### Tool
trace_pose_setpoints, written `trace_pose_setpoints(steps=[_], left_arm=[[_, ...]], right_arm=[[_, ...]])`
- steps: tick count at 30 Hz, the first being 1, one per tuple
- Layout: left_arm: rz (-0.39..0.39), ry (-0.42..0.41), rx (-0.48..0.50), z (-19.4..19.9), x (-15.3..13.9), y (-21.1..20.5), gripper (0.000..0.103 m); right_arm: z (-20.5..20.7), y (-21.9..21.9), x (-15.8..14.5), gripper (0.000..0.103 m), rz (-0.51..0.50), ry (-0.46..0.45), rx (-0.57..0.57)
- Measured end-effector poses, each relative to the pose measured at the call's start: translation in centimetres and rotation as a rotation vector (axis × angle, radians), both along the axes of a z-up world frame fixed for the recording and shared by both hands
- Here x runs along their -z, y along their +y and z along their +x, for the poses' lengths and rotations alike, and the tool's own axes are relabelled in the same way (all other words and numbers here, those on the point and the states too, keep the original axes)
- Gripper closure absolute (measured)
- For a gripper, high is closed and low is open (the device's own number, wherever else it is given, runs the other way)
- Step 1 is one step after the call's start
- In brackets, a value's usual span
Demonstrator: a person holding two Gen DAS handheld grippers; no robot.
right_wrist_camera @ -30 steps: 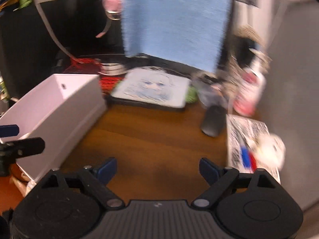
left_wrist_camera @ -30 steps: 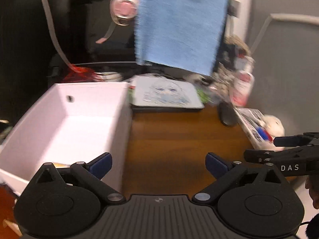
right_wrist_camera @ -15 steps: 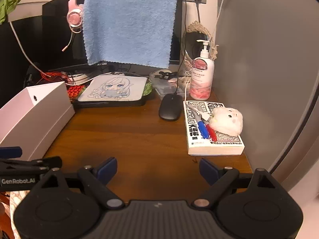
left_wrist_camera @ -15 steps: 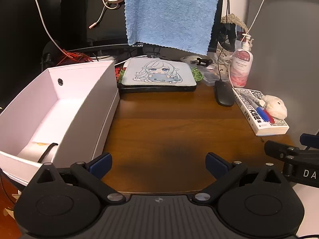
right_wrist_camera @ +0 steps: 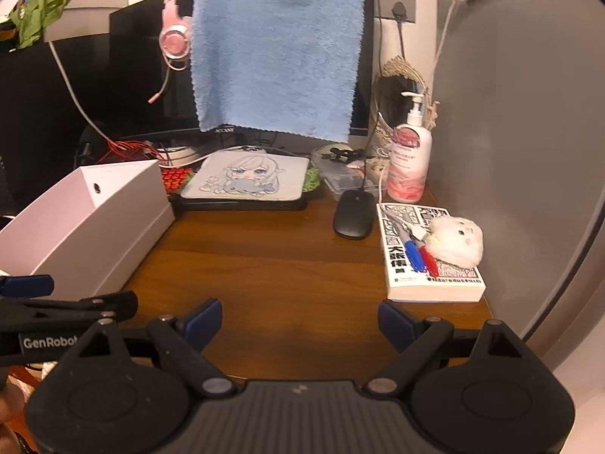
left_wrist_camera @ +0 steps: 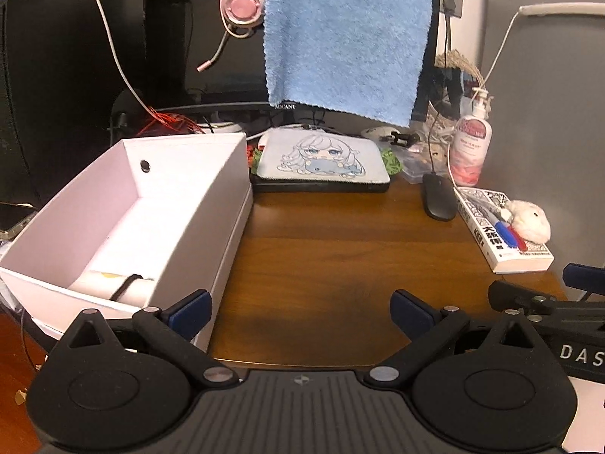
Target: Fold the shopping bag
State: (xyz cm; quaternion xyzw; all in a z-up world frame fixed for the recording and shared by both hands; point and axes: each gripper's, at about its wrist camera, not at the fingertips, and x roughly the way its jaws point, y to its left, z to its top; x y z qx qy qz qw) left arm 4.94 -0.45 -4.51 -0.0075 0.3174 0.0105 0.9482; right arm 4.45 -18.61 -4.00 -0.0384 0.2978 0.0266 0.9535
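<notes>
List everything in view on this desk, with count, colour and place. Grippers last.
box: 1, white, open-topped, left side of desk
rolled item with black strap: 1, pale, inside the box, near end; may be the shopping bag, cannot tell
towel: 1, light blue, draped over the monitor
headset: 1, pink, hanging left of the towel
pad with cartoon print: 1, pale blue, back centre
mouse: 1, black, right of the pad
pump bottle: 1, white and pink, back right
book: 1, black-and-white cover, right edge of desk
pens: 2, blue and red, on the book
plush toy: 1, white, on the book
desk: 1, brown wood
left gripper: open, empty, over the near edge
right gripper: open, empty, over the near edge
</notes>
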Motion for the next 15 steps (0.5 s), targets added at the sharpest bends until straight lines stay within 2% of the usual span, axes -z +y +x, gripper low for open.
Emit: trace_pose_setpoints(steps=[15], left_arm=[[0.017, -0.026, -0.022, -0.85, -1.07, 0.05, 0.002]], right_arm=[[-0.58, 0.43, -0.94, 0.014, 0.007, -0.026, 0.001]])
